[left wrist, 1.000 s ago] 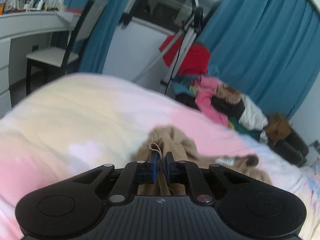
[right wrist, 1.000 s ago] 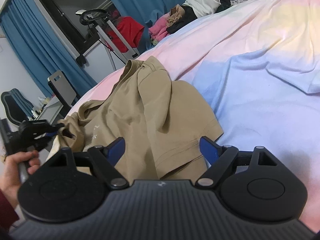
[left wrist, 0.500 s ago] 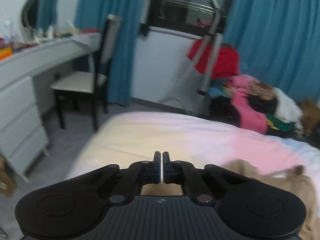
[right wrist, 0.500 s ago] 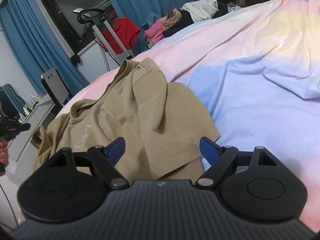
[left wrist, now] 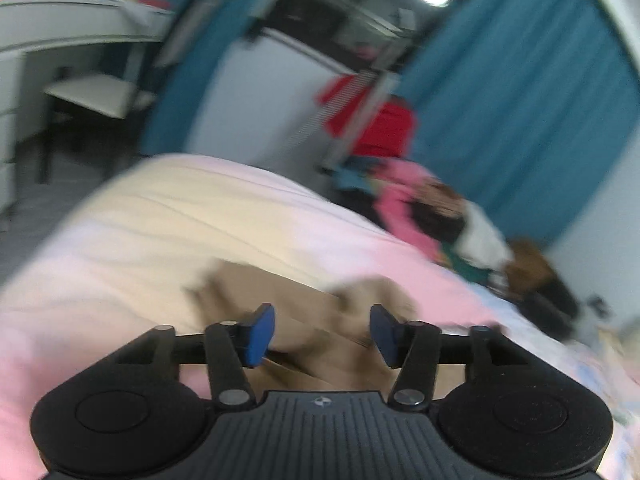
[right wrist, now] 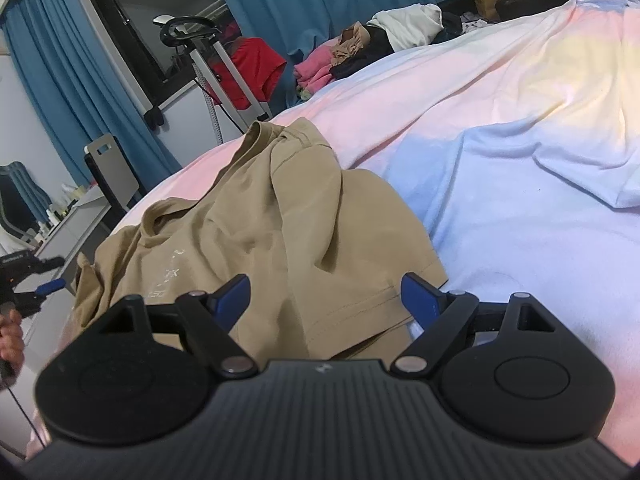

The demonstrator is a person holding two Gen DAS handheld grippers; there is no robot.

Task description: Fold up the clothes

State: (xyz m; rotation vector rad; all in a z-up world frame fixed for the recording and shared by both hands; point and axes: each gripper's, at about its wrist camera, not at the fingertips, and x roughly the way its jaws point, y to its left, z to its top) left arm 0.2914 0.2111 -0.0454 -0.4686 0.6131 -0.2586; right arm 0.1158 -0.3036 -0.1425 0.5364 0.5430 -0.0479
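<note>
A tan T-shirt (right wrist: pixel 256 232) lies crumpled on the pastel bed sheet (right wrist: pixel 520 128), with its neck to the left and its hem near the right gripper. My right gripper (right wrist: pixel 326 300) is open and empty, just above the shirt's hem. My left gripper (left wrist: pixel 322 338) is open and empty above the shirt (left wrist: pixel 288 300); that view is blurred. The left gripper also shows at the left edge of the right wrist view (right wrist: pixel 36 284), held in a hand beside the shirt.
A pile of pink, black and white clothes (right wrist: pixel 360 52) lies beyond the bed's far edge. A stand with a red garment (right wrist: pixel 248 68) is by the blue curtains. A chair (left wrist: pixel 104 96) and a white desk (left wrist: pixel 60 28) stand at the left.
My left gripper was shut on the shirt, pulled it out to the left, then let go and opened; its view swings back over the shirt. The shirt lies more spread. The right gripper stayed open.
</note>
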